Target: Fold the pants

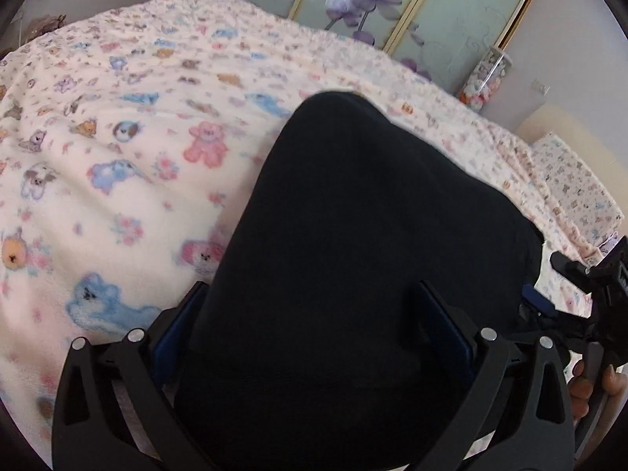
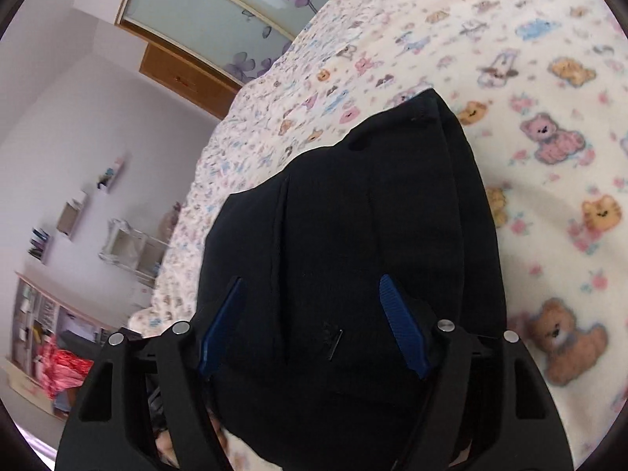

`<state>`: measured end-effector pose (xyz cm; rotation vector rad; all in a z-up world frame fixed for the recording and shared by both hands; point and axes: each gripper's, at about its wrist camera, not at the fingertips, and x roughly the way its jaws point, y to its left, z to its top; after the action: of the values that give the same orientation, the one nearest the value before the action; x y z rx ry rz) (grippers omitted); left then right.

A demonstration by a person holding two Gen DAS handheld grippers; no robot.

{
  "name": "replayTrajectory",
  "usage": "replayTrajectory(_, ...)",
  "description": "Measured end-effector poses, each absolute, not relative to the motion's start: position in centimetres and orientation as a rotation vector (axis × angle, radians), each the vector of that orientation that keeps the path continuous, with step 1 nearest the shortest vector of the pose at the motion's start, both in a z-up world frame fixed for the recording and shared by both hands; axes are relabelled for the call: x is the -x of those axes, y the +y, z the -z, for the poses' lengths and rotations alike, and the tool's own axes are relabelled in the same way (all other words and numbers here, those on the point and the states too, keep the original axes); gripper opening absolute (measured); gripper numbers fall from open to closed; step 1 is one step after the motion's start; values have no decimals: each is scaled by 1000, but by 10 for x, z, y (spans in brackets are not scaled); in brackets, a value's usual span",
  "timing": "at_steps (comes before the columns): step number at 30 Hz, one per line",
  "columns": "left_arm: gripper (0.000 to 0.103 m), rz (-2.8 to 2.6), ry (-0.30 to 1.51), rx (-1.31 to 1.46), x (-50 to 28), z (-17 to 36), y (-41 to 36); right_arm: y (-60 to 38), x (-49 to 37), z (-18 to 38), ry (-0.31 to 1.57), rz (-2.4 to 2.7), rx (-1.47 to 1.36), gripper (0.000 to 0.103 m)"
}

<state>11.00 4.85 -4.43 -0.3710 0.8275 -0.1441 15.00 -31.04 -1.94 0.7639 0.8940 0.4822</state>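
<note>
The black pants (image 1: 373, 235) lie bunched on a bed covered by a cream teddy-bear blanket (image 1: 117, 157). My left gripper (image 1: 314, 302) has its blue-padded fingers spread wide, with the black cloth draped between and over them. The right gripper also shows at the right edge of the left wrist view (image 1: 588, 294). In the right wrist view the pants (image 2: 373, 216) fill the centre. My right gripper (image 2: 310, 294) also has its fingers (image 2: 404, 325) wide apart, with the cloth lying between them. Whether either grips the cloth is unclear.
The blanket (image 2: 549, 157) spreads on all sides of the pants. A wardrobe with frosted flower-print doors (image 1: 373, 4) stands beyond the bed. A pillow (image 1: 577, 188) lies at the right. Wall shelves (image 2: 70, 216) and a cluttered desk (image 2: 47, 333) stand past the bed's edge.
</note>
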Motion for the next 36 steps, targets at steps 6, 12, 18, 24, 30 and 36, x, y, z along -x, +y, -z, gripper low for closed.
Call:
replayTrajectory(6,101,156,506,496,-70,7,73,-321,-124,-8,816,-514,-790,83)
replayTrajectory(12,101,415,549,494,-91,-2,49,-315,-127,-14,799,-602,-835,90)
replayTrajectory(18,101,334,734,202,-115,26,6,-309,-139,16,899,-543,-827,90)
replayTrajectory(24,101,274,738,72,-112,27,-8,-312,-123,-4,831,-568,-809,91)
replayTrajectory(30,101,269,732,59,-104,27,-8,-313,-129,20,908,-476,-746,97)
replayTrajectory(36,101,260,729,39,-102,28,-11,-315,-128,20,887,-492,-743,100)
